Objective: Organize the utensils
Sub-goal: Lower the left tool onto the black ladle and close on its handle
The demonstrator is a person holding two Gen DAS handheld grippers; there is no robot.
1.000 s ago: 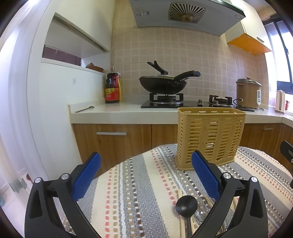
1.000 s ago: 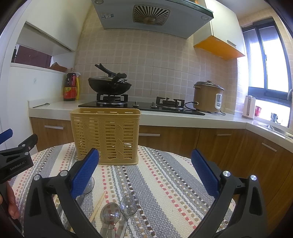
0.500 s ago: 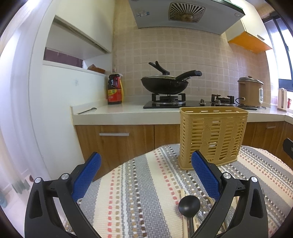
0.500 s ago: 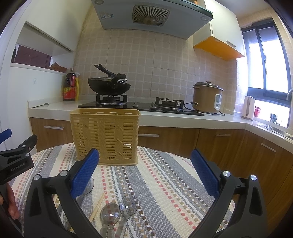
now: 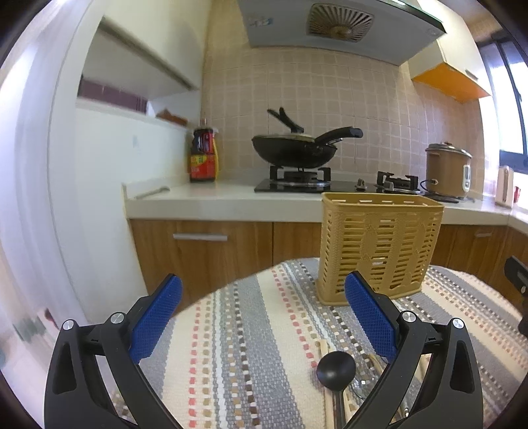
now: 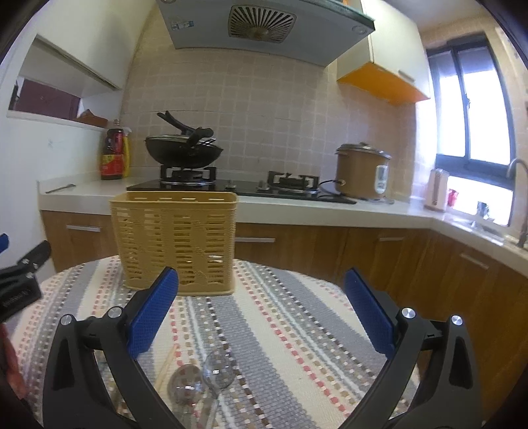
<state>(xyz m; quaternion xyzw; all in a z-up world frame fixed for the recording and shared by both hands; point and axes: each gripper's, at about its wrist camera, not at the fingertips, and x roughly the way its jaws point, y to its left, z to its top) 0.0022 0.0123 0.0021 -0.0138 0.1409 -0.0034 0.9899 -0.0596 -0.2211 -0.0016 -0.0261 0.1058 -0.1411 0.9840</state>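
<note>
The basket (image 6: 175,242) stands on the table (image 6: 297,323), with 2 spoons (image 6: 204,376) lying before it.

1. Premises: a domestic kitchen.
2. Cooking equipment: a black gas hob (image 6: 231,188) set into a pale stone counter (image 6: 297,211), carrying a black lidded wok (image 6: 183,151); a grey-white extractor hood (image 6: 264,26) is mounted directly above.
3. Wall finish: beige square tiles (image 6: 280,109) behind the hob.
4. Storage: wood-grain base cabinets with metal bar handles (image 5: 201,237); white and orange wall cupboards (image 6: 386,76).
5. Appliances and supplies: a brown rice cooker (image 6: 361,171), a dark sauce bottle with red label (image 5: 203,158).
6. Plumbing: a chrome tap (image 6: 521,198) below the window.
</note>
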